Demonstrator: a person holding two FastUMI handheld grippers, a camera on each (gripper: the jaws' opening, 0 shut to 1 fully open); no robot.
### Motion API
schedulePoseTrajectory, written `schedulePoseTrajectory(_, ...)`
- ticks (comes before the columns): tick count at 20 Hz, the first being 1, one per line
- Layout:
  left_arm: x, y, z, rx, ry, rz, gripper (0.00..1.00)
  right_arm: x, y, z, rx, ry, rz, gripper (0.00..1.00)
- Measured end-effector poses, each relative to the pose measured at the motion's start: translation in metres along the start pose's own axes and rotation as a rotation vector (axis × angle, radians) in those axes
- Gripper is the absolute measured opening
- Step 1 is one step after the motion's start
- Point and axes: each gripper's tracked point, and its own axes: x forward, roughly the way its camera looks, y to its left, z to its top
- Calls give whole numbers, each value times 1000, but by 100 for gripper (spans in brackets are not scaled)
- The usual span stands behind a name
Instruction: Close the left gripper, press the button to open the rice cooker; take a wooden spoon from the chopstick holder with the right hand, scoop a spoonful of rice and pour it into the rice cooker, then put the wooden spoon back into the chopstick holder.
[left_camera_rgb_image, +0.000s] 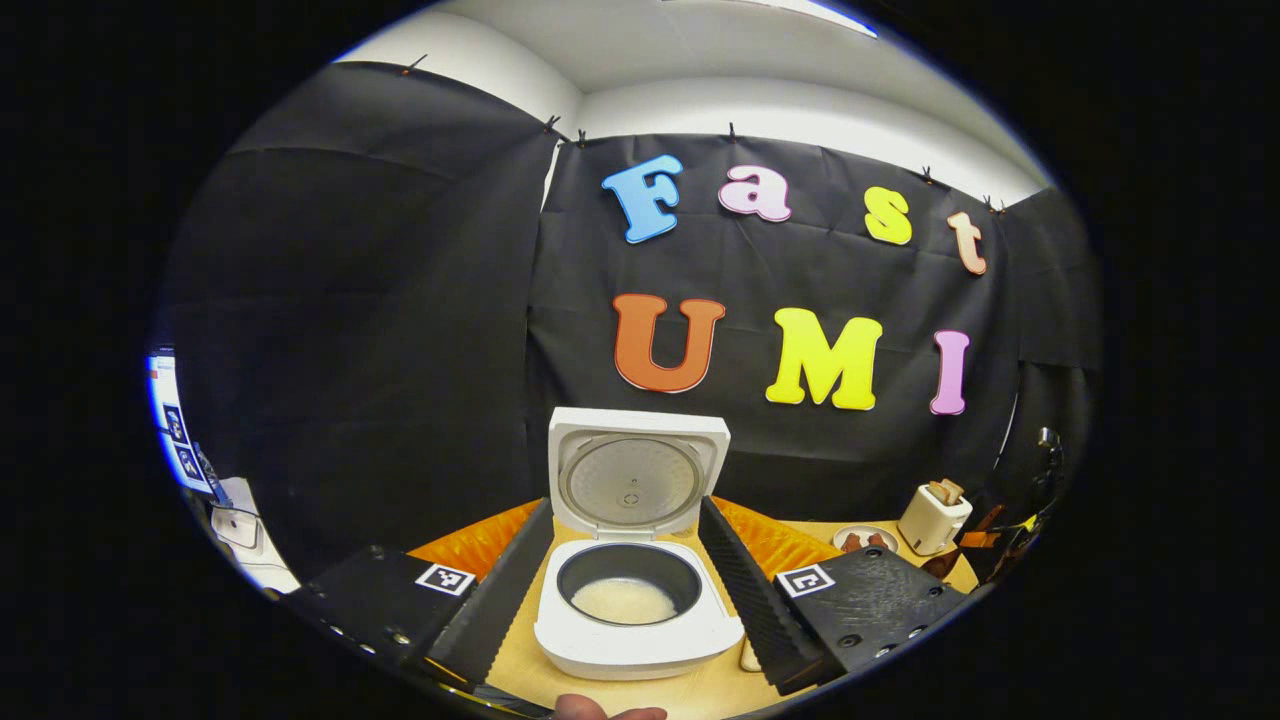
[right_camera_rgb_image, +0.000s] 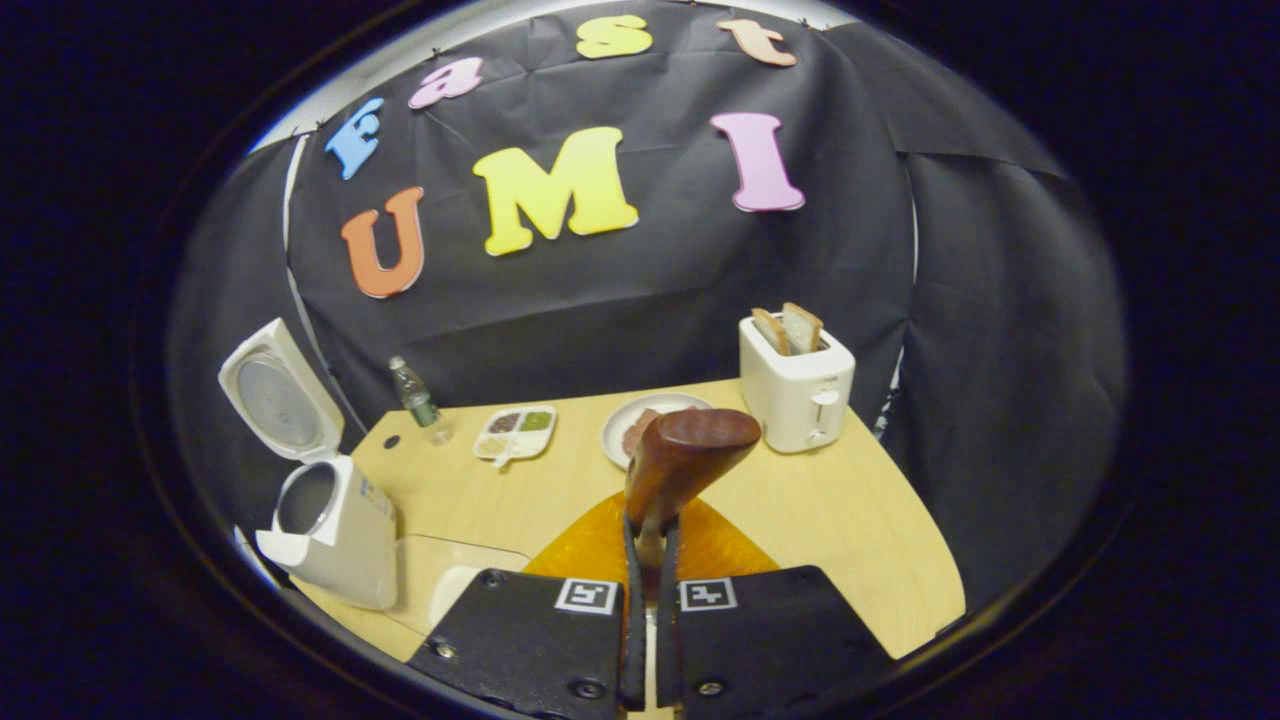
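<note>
The rice cooker (left_camera_rgb_image: 637, 600) stands open on the bench (right_camera_rgb_image: 850, 520), rice inside; no brand is readable. The left hand-held gripper (left_camera_rgb_image: 630, 590) is spread wide around it. The right hand-held gripper (right_camera_rgb_image: 648, 560) clamps the wooden spoon (right_camera_rgb_image: 685, 455); its bowl seems to be turned away.

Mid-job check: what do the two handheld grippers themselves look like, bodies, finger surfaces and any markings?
Left gripper: two flat matte housing blocks with visible screws, each carrying a small square black-and-white tag; long fingers ribbed on the inner faces. Right gripper: the same blocky housings with screws and a square tag on each half, plus slim fingers. No cables or sleeves are visible.
</note>
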Motion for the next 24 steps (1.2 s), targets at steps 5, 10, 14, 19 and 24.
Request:
schedulePoseTrajectory(5, -12, 25, -4, -16, 5, -2, 94, -13, 93, -20, 8, 12, 110, 10)
schedulePoseTrajectory(10, -22, 56, -9, 47, 17, 16, 94, 9, 120, -80, -60, 86, 69, 10)
schedulePoseTrajectory(14, -29, 76, -18, 84, 31, 58, 94, 32, 106, -111, -161, 96, -71, 9)
schedulePoseTrajectory(19, -43, 90, -20, 73, 37, 114, 94, 41, 129, -130, -334, 51, -80, 9)
schedulePoseTrajectory(24, -62, 87, -26, 74, 50, 150, 94, 52, 171, -149, -258, 86, 55, 9)
